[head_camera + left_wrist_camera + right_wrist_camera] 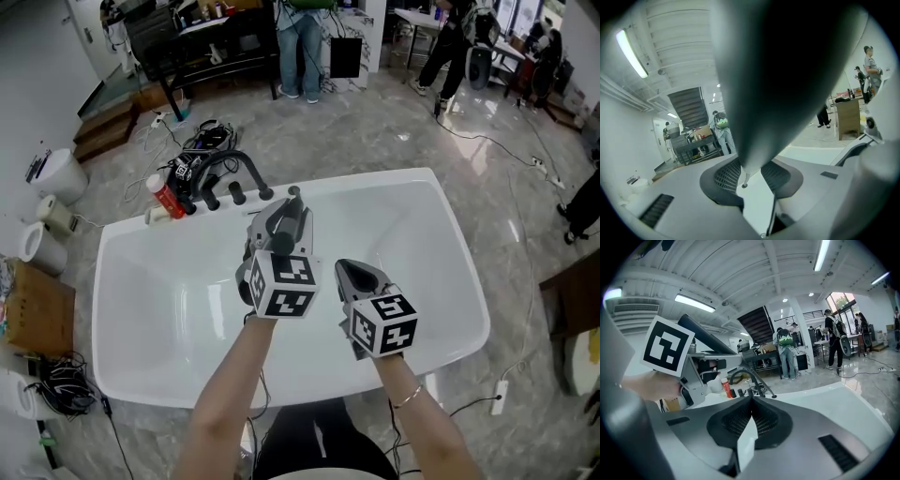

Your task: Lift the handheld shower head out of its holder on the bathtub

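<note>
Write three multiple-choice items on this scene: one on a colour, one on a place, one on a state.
1. The tub is: A white; B black; C red.
2. The red bottle stands: A in the tub; B beside the faucet; C under the tub.
3. The left gripper is: A open and empty; B shut on the bottle; C shut on the shower head.

A: the tub shows white all over. B: the bottle stands next to the faucet's knobs. C: the shower head sits clamped between its jaws.
</note>
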`<state>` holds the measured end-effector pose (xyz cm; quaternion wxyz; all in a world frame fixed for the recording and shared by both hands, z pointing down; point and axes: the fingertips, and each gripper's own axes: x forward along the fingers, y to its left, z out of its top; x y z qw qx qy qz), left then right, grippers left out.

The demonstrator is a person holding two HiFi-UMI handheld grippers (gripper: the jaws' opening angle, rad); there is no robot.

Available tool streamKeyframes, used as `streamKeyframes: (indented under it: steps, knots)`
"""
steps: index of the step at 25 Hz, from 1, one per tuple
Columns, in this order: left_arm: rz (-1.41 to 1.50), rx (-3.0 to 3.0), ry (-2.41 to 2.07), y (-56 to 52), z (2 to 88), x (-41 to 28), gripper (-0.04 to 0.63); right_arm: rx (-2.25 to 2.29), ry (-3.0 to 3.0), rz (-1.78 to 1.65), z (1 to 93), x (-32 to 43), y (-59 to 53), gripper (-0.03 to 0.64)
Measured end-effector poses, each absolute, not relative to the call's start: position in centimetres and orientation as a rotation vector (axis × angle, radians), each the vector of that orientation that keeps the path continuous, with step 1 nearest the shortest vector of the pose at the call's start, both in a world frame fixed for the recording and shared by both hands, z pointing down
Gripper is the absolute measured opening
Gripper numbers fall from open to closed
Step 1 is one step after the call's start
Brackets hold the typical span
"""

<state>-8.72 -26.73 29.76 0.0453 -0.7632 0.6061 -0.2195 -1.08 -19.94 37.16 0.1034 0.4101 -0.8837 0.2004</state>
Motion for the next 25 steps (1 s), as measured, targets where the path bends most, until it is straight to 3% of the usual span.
streamKeyframes:
  steps: [25]
  knots:
    - [-0.661, -2.343, 1.786, -22.4, 25.7, -8.6, 0.149, 1.218, -2.592, 0.587, 36.0, -1.7, -16.6, 0.005]
